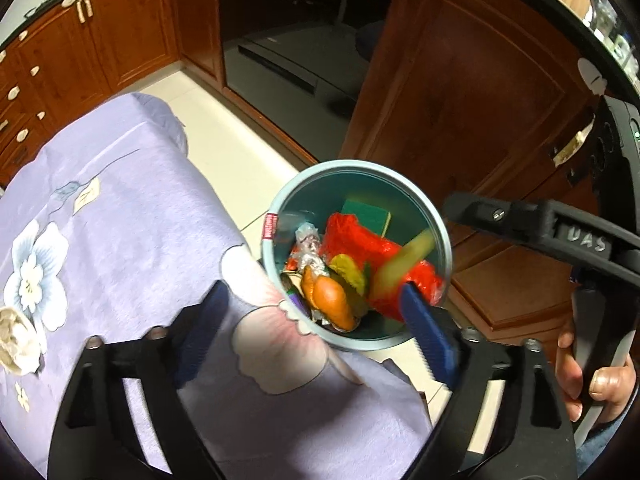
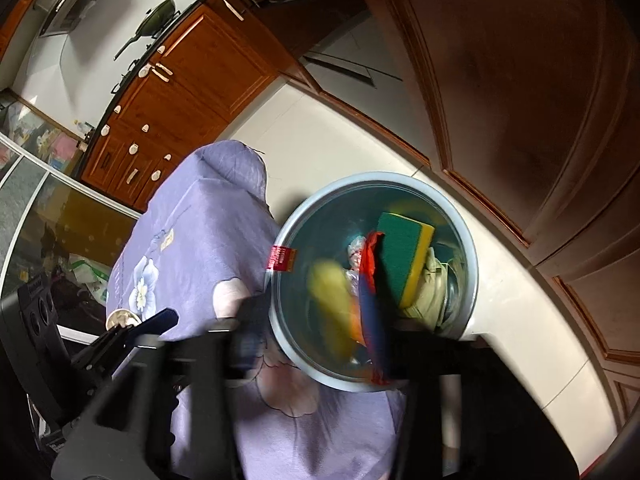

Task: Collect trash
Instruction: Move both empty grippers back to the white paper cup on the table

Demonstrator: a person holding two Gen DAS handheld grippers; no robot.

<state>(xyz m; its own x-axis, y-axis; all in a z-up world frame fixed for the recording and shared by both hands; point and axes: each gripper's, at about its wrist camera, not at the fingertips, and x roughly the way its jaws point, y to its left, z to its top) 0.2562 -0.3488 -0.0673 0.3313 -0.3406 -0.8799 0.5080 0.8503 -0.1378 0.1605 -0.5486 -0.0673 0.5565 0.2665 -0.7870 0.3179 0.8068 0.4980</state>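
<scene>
Left wrist view: left gripper (image 1: 310,332) spread wide and empty, poised above the near rim of the teal bin (image 1: 446,236), partly over the purple floral tablecloth (image 1: 120,208). Inside the bin: red plastic bag (image 1: 356,236), green scouring sponge (image 1: 366,210), orange-brown scrap (image 1: 328,300), crinkled foil wrapper (image 1: 308,246). A blurred yellow-green strip (image 1: 404,262) mid-air over the bin mouth, apparently falling free. One crumpled paper ball (image 1: 14,338) left on the cloth at far left, well apart from the bin. Right gripper (image 1: 520,220) reaching in from the right, its state unreadable here.

Right wrist view: heavy motion blur. Right gripper (image 2: 312,336) above the bin (image 2: 472,252), fingers seemingly parted with nothing pinched, though too smeared to say for certain. Blurred yellow piece (image 2: 332,304) over the bin interior beside the sponge (image 2: 400,256).

Risks, as judgement: falling piece clipping the rim and landing on the floor tiles; bin, standing just beside the draped cloth, knocked or tipped by a low sweep of either gripper; cloth snagged and dragged when reaching back for the paper ball.
</scene>
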